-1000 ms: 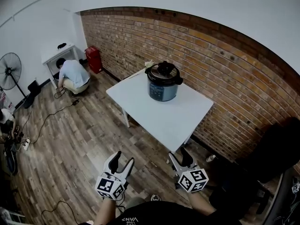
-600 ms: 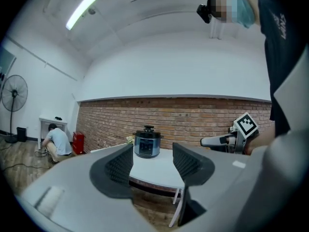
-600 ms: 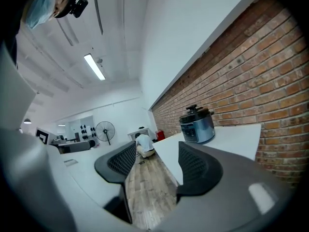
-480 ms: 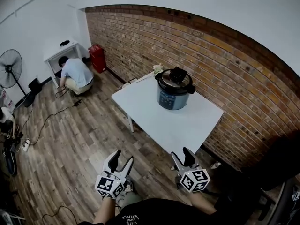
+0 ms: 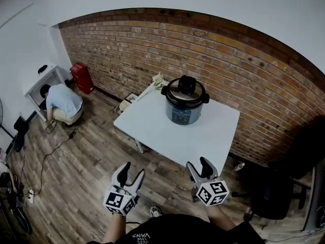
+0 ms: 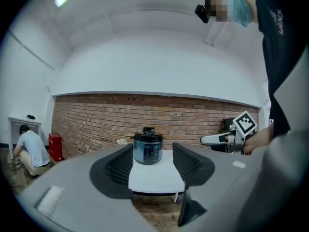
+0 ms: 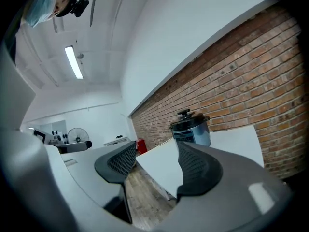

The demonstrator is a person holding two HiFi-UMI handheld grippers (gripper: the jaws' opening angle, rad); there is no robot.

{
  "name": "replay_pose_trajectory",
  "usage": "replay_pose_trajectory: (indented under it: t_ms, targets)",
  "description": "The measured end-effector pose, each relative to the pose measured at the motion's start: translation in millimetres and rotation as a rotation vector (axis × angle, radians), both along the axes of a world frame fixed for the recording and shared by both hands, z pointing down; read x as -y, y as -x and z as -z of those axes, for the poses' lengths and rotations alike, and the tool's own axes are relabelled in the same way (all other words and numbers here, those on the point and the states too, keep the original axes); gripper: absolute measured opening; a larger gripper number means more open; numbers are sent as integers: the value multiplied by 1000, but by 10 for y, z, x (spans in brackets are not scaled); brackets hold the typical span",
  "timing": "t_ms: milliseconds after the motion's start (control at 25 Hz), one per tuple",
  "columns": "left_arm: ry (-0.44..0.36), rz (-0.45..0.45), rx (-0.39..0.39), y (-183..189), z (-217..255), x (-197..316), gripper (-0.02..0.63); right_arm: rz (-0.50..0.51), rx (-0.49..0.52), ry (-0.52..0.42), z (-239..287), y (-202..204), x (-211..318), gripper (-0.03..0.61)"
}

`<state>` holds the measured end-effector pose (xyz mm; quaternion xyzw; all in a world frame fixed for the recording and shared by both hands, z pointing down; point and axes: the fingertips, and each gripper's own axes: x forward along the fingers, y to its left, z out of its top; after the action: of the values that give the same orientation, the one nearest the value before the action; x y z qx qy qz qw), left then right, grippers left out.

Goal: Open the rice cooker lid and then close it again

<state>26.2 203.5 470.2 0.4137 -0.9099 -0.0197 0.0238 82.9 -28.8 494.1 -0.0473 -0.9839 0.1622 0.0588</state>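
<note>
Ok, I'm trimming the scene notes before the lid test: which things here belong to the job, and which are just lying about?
Job in hand:
cooker, lid shut, on the table
left gripper and right gripper, jaws open and empty

Lying about:
crouching person
red container
white cabinet
black chair
floor cables

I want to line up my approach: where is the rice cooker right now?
In the head view, just right of middle, the rice cooker stands on the far half of the white table, close to the brick wall.
</note>
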Motion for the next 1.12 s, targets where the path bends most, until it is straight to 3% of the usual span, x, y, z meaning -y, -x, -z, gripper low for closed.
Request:
replay_pose_trajectory:
  t_ms: [160,520,1120]
  targets:
    - [13,-65,-23,276,-12,-137,232,-71,-14,16,-31,172,-142,267]
    - [-6,-117,-74,764,-188,-138,232,-136,-47,10,-96,491,-175,267]
    - [36,-238,-42,1993,-306,974,232,-176,-67,2,-225,1568,697,267]
